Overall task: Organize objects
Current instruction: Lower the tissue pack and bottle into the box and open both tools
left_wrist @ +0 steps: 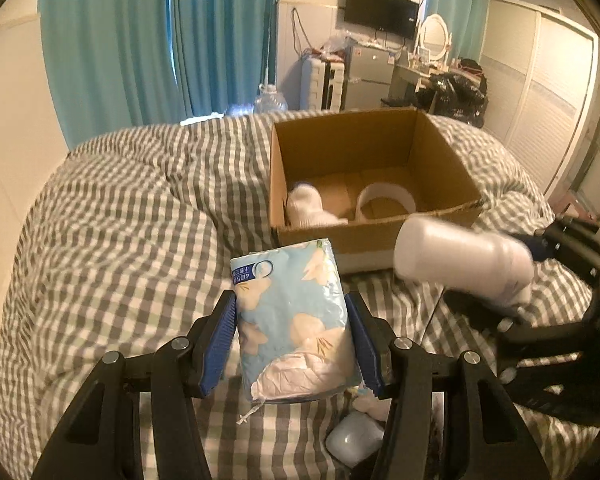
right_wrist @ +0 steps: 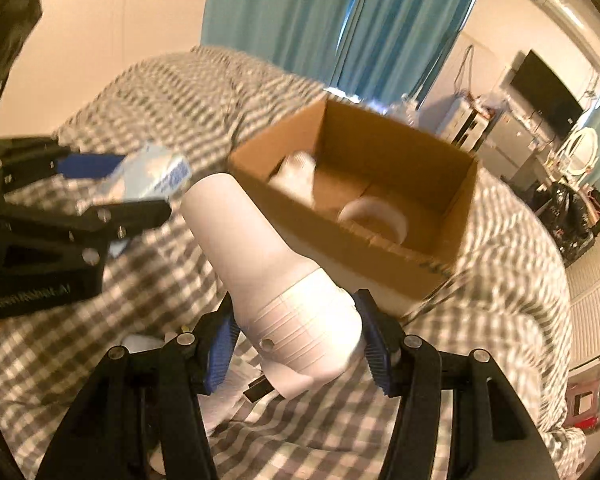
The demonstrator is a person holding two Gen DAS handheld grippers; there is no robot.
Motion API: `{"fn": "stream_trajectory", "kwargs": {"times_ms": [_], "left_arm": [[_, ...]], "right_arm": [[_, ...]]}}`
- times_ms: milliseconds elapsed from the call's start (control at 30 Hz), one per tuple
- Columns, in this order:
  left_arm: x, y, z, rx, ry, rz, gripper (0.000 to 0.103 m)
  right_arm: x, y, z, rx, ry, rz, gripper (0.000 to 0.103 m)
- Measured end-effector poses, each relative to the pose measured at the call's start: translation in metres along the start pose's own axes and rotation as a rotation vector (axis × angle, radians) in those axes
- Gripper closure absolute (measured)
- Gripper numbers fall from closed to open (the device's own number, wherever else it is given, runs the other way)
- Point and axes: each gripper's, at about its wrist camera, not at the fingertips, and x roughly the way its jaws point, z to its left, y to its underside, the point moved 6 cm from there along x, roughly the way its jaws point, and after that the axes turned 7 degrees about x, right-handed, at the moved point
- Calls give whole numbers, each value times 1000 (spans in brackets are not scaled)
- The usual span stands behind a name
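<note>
My left gripper [left_wrist: 291, 334] is shut on a light blue tissue pack [left_wrist: 296, 320] with a floral print, held above the bed just short of an open cardboard box [left_wrist: 340, 152]. My right gripper [right_wrist: 296, 340] is shut on a white hair dryer [right_wrist: 268, 264], its barrel pointing toward the box [right_wrist: 380, 140]. The dryer [left_wrist: 460, 256] shows at the right of the left wrist view, the tissue pack [right_wrist: 152, 176] at the left of the right wrist view. Inside the box lie a white rolled cloth [left_wrist: 308, 208] and a white tape ring [left_wrist: 384, 200].
The box sits on a grey-and-white checked quilt [left_wrist: 120, 220]. A small white case [left_wrist: 354, 438] lies on the quilt under my left gripper. Teal curtains [left_wrist: 160, 40], a wall TV, a fridge and a dressing table stand behind the bed.
</note>
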Motion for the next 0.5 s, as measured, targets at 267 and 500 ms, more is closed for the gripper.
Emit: {"fn": "stream_trajectory", "kwargs": {"times_ms": [267,500], "left_arm": [[-3,-43,5,7,26,-54,47],[17,-94,5,21,51,-108,47]], "right_arm": [[-9,-56,-34,78,30,-84,48],[7,-91,-60,128,32,-90,48]]}}
